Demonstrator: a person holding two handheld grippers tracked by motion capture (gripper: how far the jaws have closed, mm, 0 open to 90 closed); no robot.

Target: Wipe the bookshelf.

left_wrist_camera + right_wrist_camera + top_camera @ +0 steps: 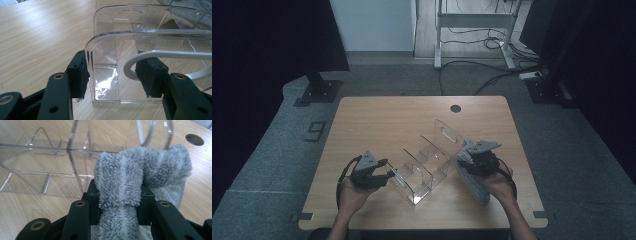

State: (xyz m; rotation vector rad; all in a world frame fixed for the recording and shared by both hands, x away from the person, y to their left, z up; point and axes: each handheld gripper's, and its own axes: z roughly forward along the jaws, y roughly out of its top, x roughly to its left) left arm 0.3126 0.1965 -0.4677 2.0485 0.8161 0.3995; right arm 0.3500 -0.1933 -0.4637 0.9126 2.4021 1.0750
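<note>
one clear acrylic divider rack (428,160) sits near the middle of the wooden table (377,120), running diagonally from near left to far right. dividers rise in steps, tallest at the far end with a slot handle; at least four upright panels counted in the high view, exact number hard to tell through the glare.

one grey striped fleecy towel (130,182), bunched. right gripper (119,203) is clamped on a fold of it, pile squeezed between both pads. towel lies at the rack's right side, touching or just beside the tall end; rest of it trails on the table toward the person (474,182).

left gripper (113,72) straddles the rack's lowest end panel: one pad (81,72) against the outer face, the other pad behind the clear wall, so it is gripping that panel. one white cable (165,53) loops across behind the panel.

two hands, two grippers; left hand (354,192), right hand (497,185).

one round hole (455,108) in the tabletop at the far edge.
</note>
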